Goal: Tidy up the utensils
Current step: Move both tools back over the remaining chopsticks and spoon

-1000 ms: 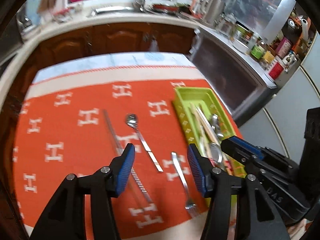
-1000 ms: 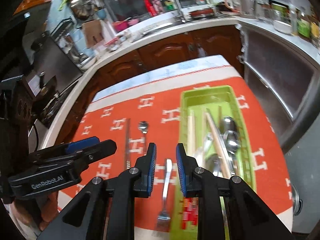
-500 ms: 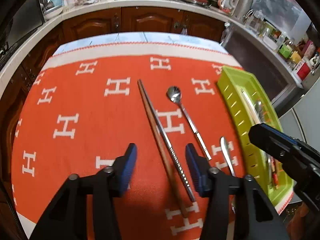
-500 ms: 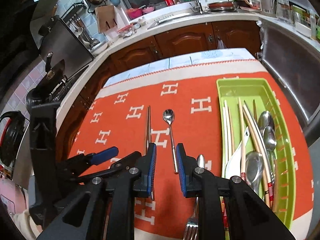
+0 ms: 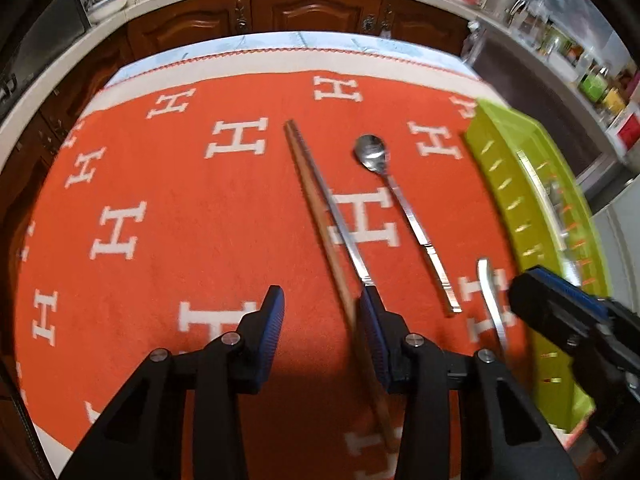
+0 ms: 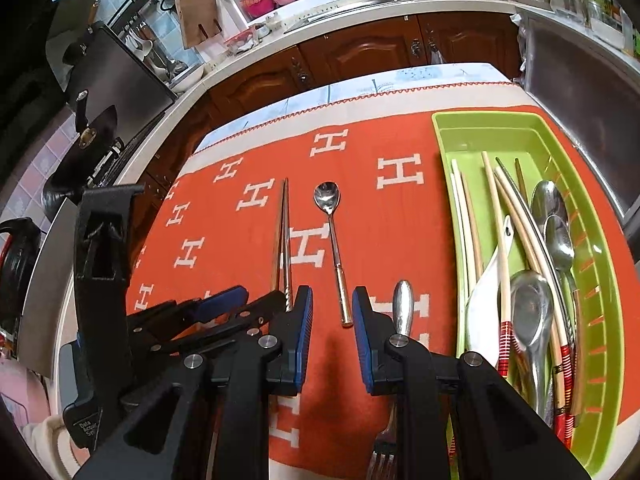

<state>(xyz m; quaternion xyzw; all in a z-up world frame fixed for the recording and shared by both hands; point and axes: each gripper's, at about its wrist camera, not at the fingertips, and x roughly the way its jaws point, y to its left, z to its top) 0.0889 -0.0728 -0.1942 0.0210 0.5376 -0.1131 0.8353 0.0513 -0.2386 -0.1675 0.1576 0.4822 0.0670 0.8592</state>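
Note:
On the orange cloth lie a pair of chopsticks (image 5: 320, 208), one wooden and one metal, a long steel spoon (image 5: 400, 204) and a fork (image 5: 490, 292). My left gripper (image 5: 322, 320) is open low over the chopsticks' near end; both sticks pass beside its right finger. My right gripper (image 6: 331, 328) is open and empty, just behind the spoon's handle end (image 6: 345, 312), with the fork (image 6: 401, 308) under its right finger. The green tray (image 6: 600, 280) at the right holds chopsticks, spoons and a white ladle spoon.
The tray's side wall (image 5: 516, 216) stands right of the fork. The right gripper's tip (image 5: 560, 304) sits over it. Kitchen counters, wooden cabinets (image 6: 360, 56) and a stove (image 6: 92, 152) ring the table. The cloth's left half (image 5: 140, 220) bears only the H pattern.
My left gripper has moved left and down onto the chopsticks' near end. My right gripper has drawn back toward me and opened a little wider, behind the spoon handle.

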